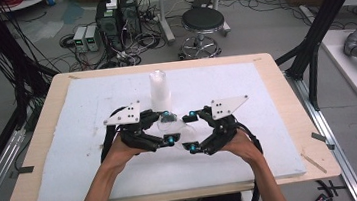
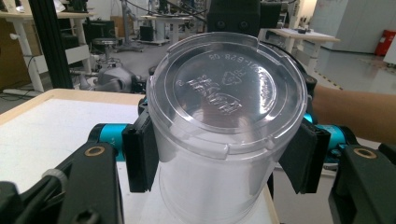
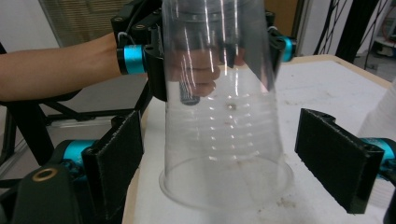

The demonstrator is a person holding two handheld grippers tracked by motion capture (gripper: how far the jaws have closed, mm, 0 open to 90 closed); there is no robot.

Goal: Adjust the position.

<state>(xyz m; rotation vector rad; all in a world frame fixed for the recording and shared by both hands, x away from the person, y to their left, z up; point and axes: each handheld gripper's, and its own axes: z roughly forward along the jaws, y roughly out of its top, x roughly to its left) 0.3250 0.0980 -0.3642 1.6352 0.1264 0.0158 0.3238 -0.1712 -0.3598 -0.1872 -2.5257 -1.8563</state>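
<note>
Left gripper (image 1: 165, 128) clamped on clear plastic cup (image 1: 171, 126), held sideways just above white mat (image 1: 87, 155), mid-table. Right gripper (image 1: 190, 132) jaws wide apart around cup's open rim, not touching.

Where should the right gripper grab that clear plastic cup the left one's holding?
On the wide rim end of the clear cup, probably; the left gripper already clamps the narrow base end. The right gripper faces the mouth with open jaws on either side, so closing across the flared wall looks simplest.
</note>
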